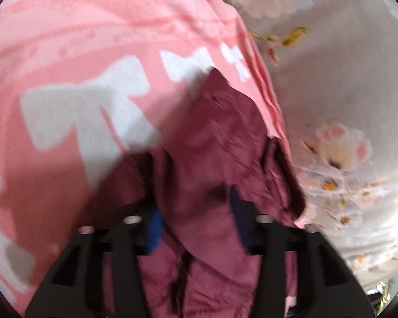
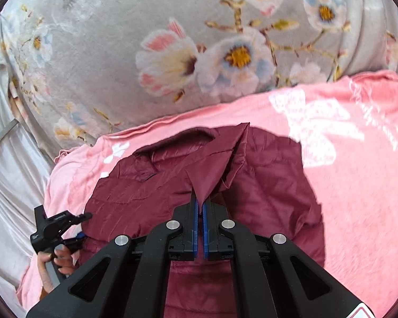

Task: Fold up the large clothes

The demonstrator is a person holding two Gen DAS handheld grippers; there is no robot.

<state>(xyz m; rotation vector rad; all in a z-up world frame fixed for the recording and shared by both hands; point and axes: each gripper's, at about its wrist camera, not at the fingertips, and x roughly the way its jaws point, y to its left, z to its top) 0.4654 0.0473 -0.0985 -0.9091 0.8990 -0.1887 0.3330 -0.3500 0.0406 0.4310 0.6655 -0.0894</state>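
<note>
A maroon padded jacket [image 2: 265, 185] lies on a pink blanket with white bows [image 2: 358, 159]. My right gripper [image 2: 200, 201] is shut on a pointed flap of the jacket near its collar and holds it up. In the left wrist view the jacket [image 1: 220, 137] drapes over and between the fingers of my left gripper [image 1: 196, 212]; the blue pads sit wide apart with thick fabric bunched between them. The left gripper also shows in the right wrist view [image 2: 79, 228] at the jacket's left edge, held by a hand.
The pink blanket [image 1: 92, 53] lies over a grey floral bedspread [image 2: 172, 39], which also shows in the left wrist view [image 1: 345, 79]. Pale satin fabric [image 2: 10, 175] hangs at the left edge of the bed.
</note>
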